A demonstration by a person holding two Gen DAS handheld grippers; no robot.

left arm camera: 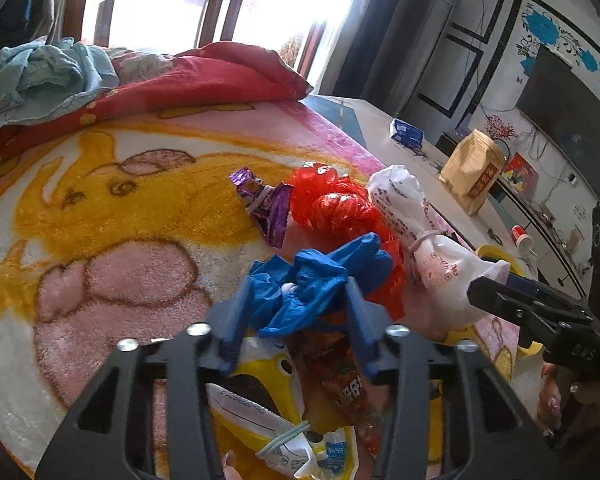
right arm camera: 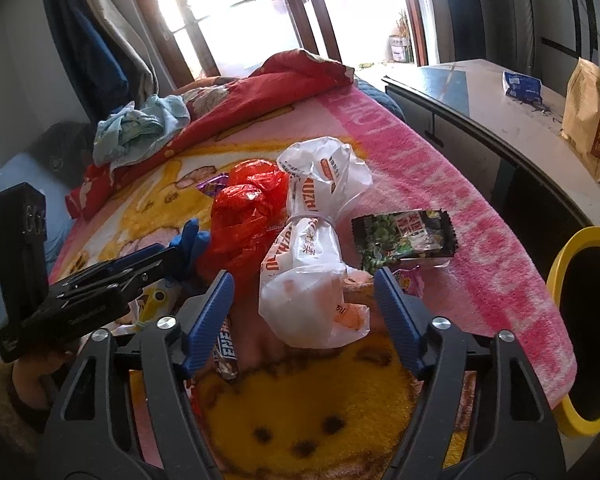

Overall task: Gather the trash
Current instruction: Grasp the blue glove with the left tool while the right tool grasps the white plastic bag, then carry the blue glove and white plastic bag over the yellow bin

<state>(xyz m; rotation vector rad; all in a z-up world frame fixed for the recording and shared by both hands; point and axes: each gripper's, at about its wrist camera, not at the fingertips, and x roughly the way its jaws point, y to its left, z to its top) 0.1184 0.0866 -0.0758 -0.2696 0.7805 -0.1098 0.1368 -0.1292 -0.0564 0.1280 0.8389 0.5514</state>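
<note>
Trash lies on a pink and yellow cartoon blanket [left arm camera: 100, 208]. In the left wrist view my left gripper [left arm camera: 298, 280] is shut on a crumpled blue glove [left arm camera: 316, 276]; the right wrist view shows it from the side with the glove [right arm camera: 190, 238] at its tip. My right gripper [right arm camera: 303, 274] is open, its blue fingers [right arm camera: 214, 308] flanking a tied white plastic bag [right arm camera: 312, 264] without touching it. A red plastic bag [left arm camera: 332, 208], a purple wrapper [left arm camera: 266, 202] and a green snack packet [right arm camera: 404, 236] lie nearby.
A yellow-rimmed bin [right arm camera: 580, 240] stands off the bed's right edge. A white table [right arm camera: 500, 112] beyond it carries a brown paper bag [right arm camera: 590, 120] and a blue pack [right arm camera: 522, 86]. A red quilt [left arm camera: 204, 76] and light blue cloth [left arm camera: 48, 68] lie at the far end. More wrappers [left arm camera: 268, 404] lie under my left gripper.
</note>
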